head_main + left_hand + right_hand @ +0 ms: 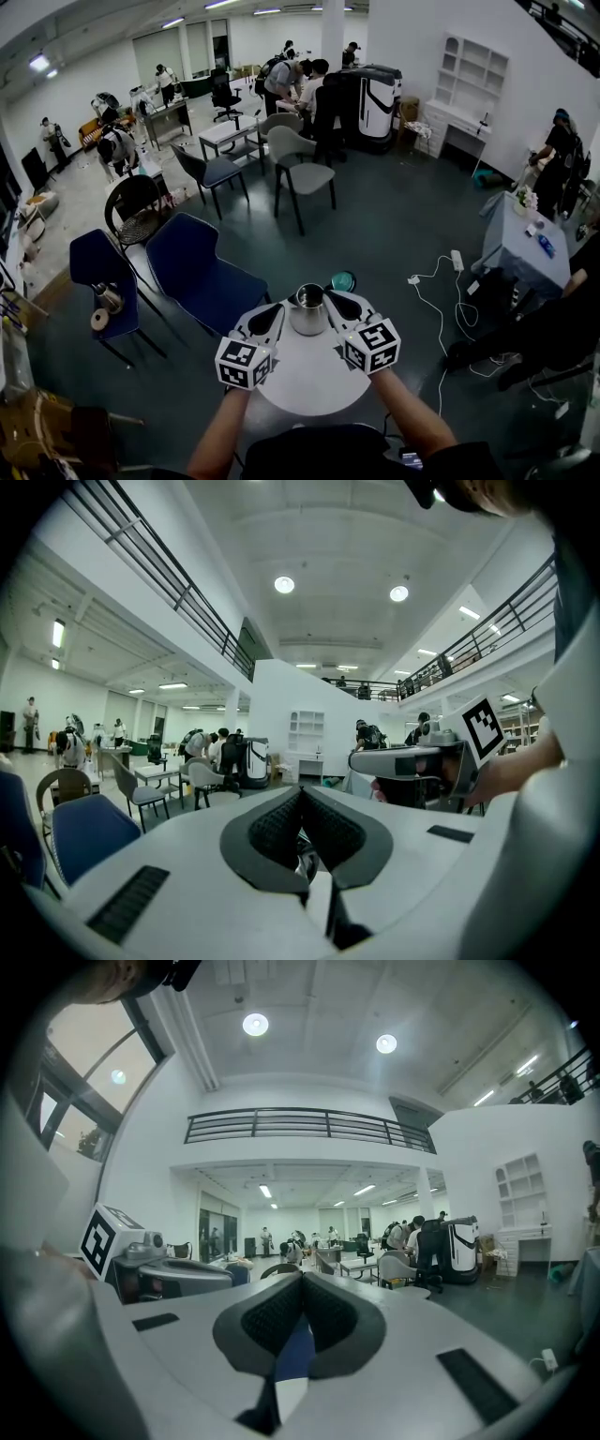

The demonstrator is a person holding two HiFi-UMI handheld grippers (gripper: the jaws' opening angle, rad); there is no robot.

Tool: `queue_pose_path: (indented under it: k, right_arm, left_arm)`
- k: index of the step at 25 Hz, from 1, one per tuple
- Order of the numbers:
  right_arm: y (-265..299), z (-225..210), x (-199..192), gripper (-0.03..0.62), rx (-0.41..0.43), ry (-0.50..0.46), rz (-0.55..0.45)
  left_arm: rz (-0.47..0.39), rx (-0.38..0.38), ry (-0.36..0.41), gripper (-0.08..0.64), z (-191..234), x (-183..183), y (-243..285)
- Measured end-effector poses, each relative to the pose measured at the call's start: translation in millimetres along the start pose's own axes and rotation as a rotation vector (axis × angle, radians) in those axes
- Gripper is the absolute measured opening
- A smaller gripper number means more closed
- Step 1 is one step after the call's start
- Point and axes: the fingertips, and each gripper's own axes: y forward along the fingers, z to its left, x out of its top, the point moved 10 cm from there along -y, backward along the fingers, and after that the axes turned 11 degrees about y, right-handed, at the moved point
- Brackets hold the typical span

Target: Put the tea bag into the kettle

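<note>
A steel kettle point(308, 310) stands open-topped on the far part of a small round white table point(309, 380). My left gripper point(277, 311) is at the kettle's left side and my right gripper point(331, 297) at its right side, both tilted up and shut with nothing seen between the pads. In the left gripper view the left gripper point(302, 796) has its jaws pressed together, and the right gripper point(417, 764) shows beyond them. The right gripper point(302, 1281) is likewise closed in its own view. I see no tea bag in any view.
A teal round lid point(343, 280) lies at the table's far edge, behind the kettle. Two blue chairs point(202, 270) stand to the left of the table. A white cable and power strip point(457, 260) lie on the floor to the right. People work far off.
</note>
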Motion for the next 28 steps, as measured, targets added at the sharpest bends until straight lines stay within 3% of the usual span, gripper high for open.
queue_pose_path:
  k: [28]
  right_arm:
    - [-134.3, -29.0, 12.0, 0.020, 0.072, -0.004, -0.039]
  left_arm:
    - [0.012, 0.053, 0.004, 0.015, -136.0, 36.4, -4.5]
